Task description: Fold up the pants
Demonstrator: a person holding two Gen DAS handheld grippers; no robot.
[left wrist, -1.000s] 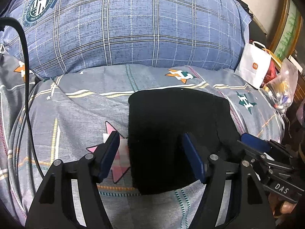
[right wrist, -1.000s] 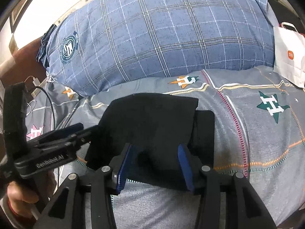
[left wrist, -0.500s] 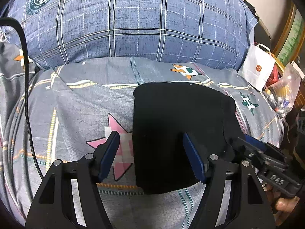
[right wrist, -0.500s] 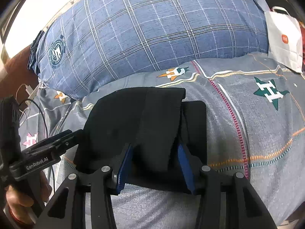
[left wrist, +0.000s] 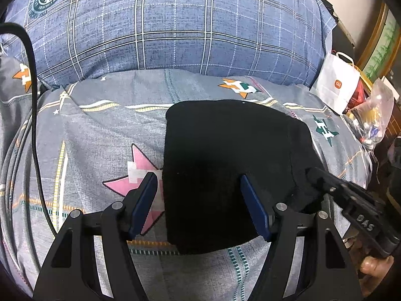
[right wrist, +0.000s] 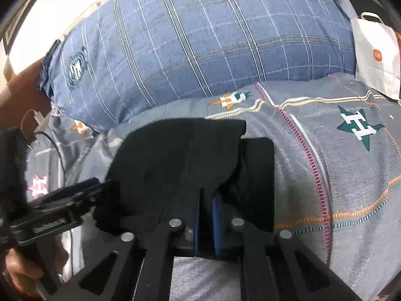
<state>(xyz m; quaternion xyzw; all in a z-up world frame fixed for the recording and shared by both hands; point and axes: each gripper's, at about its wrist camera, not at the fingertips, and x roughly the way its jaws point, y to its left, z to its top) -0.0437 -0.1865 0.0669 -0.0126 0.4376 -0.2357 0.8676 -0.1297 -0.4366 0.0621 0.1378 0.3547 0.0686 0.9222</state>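
Right claw [right wrist: 205, 222] pinching pants [right wrist: 180, 165] edge; left claw [left wrist: 198, 205] spread above. Carry fold across flat, corners matched.

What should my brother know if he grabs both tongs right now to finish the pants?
Right tongs: shut on a raised fold of the black pants.
Left tongs: open, one finger on each side of the bundle's near left edge, gripping nothing.
Pants: a compact black bundle lying on the grey bedspread, in front of the blue plaid pillow.
Done: folded down small.
Left: probably lay the pinched flap flat, then let go.
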